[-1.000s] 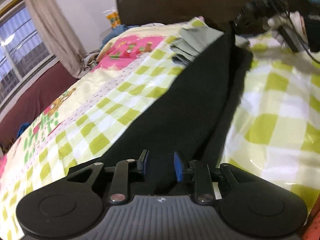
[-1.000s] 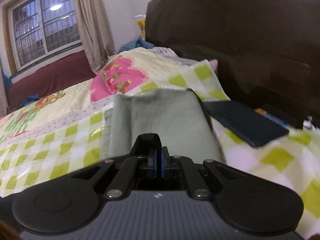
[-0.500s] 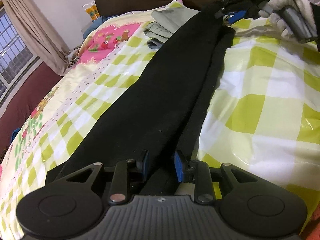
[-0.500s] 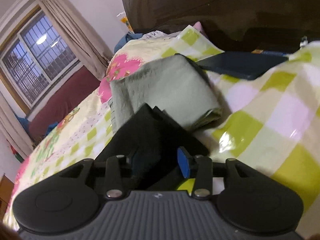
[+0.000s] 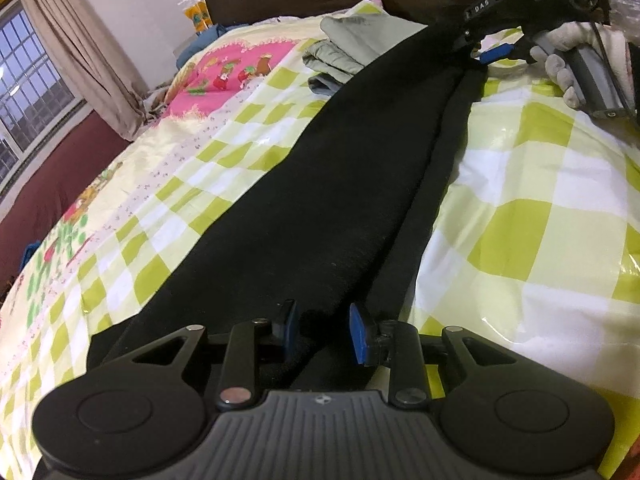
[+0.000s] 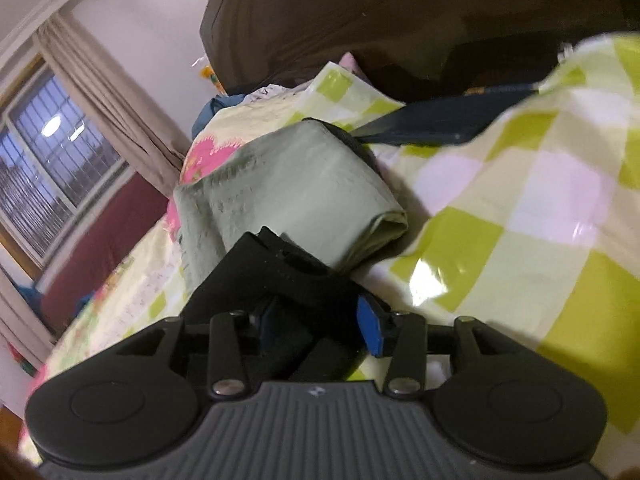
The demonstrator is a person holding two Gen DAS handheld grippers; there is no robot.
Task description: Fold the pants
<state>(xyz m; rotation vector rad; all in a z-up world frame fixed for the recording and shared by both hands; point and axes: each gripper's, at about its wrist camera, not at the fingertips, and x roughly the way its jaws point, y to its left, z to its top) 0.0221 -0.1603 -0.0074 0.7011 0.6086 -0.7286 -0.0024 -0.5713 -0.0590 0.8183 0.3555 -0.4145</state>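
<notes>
Black pants (image 5: 340, 184) lie stretched long across the checked bedspread (image 5: 532, 208), one leg laid over the other. My left gripper (image 5: 323, 330) is open at the near end, its blue pads either side of the cloth. My right gripper (image 6: 316, 322) is open over the far end of the pants (image 6: 276, 276), which bunches between its pads. The right gripper also shows in the left wrist view (image 5: 486, 46), held by a gloved hand.
A stack of folded grey-green clothes (image 6: 296, 184) lies just beyond the pants' far end, also in the left wrist view (image 5: 352, 40). A dark blue flat object (image 6: 436, 124) lies near the dark headboard (image 6: 400, 20). A window and curtain are at the left.
My right gripper was shut a second ago and has opened, letting the pants' end down by the folded stack. The pants have settled flat and straight. My left gripper stayed open.
</notes>
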